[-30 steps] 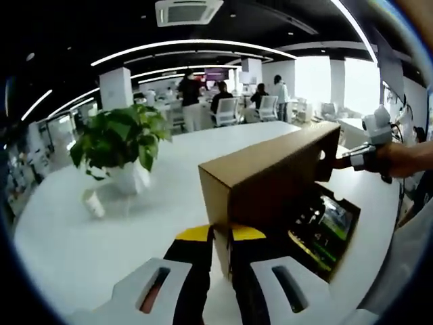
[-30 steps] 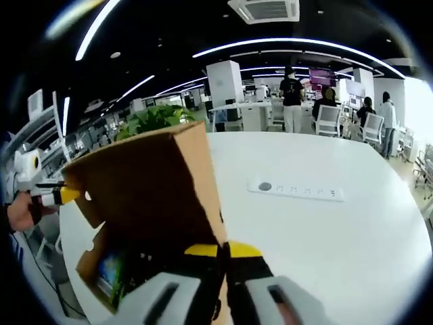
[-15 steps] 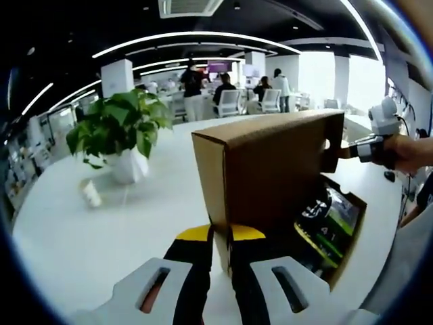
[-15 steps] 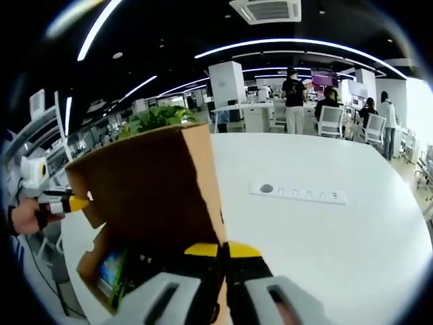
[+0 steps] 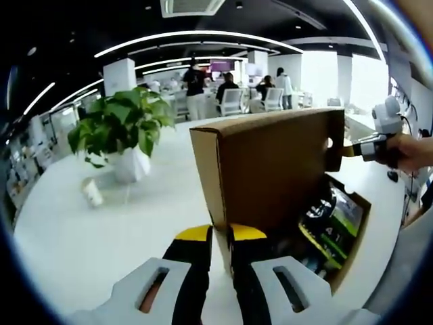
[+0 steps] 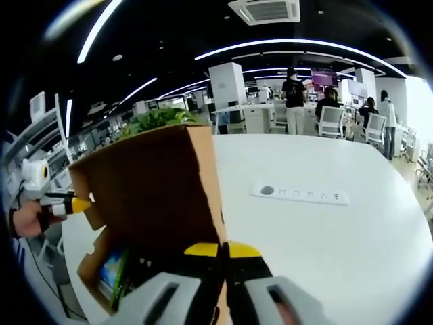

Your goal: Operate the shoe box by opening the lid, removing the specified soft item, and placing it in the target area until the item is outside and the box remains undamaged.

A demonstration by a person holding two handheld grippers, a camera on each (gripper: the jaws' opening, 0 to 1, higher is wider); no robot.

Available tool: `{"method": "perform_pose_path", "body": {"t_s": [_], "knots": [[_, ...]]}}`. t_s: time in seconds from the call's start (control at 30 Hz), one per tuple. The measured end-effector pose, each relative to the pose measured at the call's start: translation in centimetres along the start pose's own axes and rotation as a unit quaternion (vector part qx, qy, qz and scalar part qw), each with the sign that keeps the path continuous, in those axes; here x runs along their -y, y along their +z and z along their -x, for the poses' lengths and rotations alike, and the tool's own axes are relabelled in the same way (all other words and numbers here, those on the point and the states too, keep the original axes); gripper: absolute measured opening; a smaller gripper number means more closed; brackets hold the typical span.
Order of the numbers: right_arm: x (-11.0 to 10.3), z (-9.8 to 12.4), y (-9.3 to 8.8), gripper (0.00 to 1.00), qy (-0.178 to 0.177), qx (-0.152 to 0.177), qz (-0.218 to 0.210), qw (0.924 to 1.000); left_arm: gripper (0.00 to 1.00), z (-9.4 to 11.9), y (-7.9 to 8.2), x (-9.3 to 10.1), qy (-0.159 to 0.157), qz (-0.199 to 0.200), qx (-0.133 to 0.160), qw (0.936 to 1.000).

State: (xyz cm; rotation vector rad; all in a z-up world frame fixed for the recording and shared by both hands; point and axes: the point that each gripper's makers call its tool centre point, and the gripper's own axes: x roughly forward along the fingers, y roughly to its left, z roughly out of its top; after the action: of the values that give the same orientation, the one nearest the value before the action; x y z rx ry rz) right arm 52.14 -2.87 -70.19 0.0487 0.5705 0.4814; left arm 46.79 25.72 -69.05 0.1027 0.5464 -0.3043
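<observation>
Left gripper view: the left claw [image 5: 215,233] was seen pinched shut on one end of the raised lid [image 5: 270,169] of the shoe box [image 5: 352,237], which stood on the white counter [image 5: 101,237]. At the lid's far end, the right claw [image 5: 348,150] was held closed on the edge by a hand [image 5: 409,152]. Inside the box, a dark item with green and printed parts [image 5: 325,220] was visible; whether it was the soft item could not be told. A potted plant [image 5: 122,135] stood well apart on the counter.

Right gripper view: the right claw [image 6: 222,249] was shown clamped on the lid [image 6: 149,189], with the left claw [image 6: 78,203] gripping the opposite end. The coloured contents [image 6: 111,267] lay below, inside the box. A white power strip [image 6: 301,195] lay apart on the counter [image 6: 325,244].

The opening was judged largely done, the lid being lifted steeply and the cardboard looking undamaged. The item was judged not yet removed; taking it out and placing it remained.
</observation>
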Motion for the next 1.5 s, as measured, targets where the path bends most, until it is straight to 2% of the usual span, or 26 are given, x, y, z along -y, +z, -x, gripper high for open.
{"method": "perform_pose_path", "body": {"t_s": [0.43, 1.3, 1.5], "knots": [[0.2, -0.3, 0.3, 0.0, 0.003, 0.001, -0.002, 1.0, 0.05, -1.1, -2.8, 0.3, 0.006, 0.0, -0.042, 0.9991], [0.6, -1.9, 1.0, 0.0, -0.002, -0.002, -0.015, 0.9999, 0.02, -2.0, -2.5, -0.7, 0.01, 0.036, -0.038, 0.9986], [0.8, -1.7, 0.2, 0.0, -0.01, -0.015, -0.013, 0.9998, 0.01, -2.3, -2.4, -0.9, 0.009, 0.039, -0.042, 0.9983]]}}
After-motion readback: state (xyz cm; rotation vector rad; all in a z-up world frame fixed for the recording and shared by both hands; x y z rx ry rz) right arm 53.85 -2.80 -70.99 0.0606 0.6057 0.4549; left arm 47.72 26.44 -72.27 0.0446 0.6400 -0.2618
